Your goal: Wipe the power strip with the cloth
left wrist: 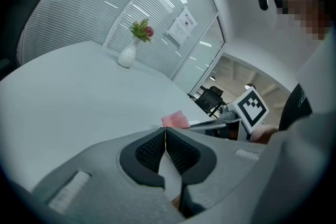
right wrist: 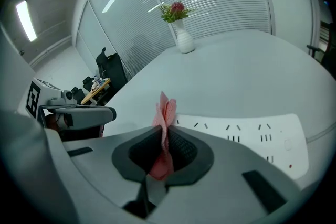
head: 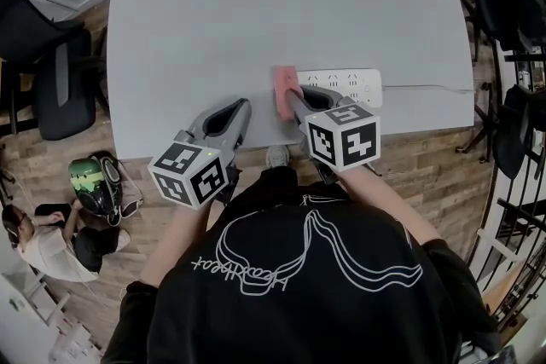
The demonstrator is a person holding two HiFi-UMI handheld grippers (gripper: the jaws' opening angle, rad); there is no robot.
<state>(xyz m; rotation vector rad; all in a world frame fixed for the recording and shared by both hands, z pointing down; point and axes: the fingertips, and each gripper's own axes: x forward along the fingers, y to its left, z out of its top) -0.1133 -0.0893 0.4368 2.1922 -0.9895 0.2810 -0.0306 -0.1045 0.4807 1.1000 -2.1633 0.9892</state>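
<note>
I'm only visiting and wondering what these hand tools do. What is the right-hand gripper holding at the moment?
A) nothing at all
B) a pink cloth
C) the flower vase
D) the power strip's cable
B: in the right gripper view, the right gripper has its jaws closed on the pink cloth, which sticks up between them, near the white power strip.

Matt greys and one soft weave
The worktop looks smooth and matt; the power strip is smooth white plastic with a slight sheen; the cloth is thin pink fabric, finely woven; the right claw is matt grey plastic with ribbed black pads; at lower right the floor is wood plank
</note>
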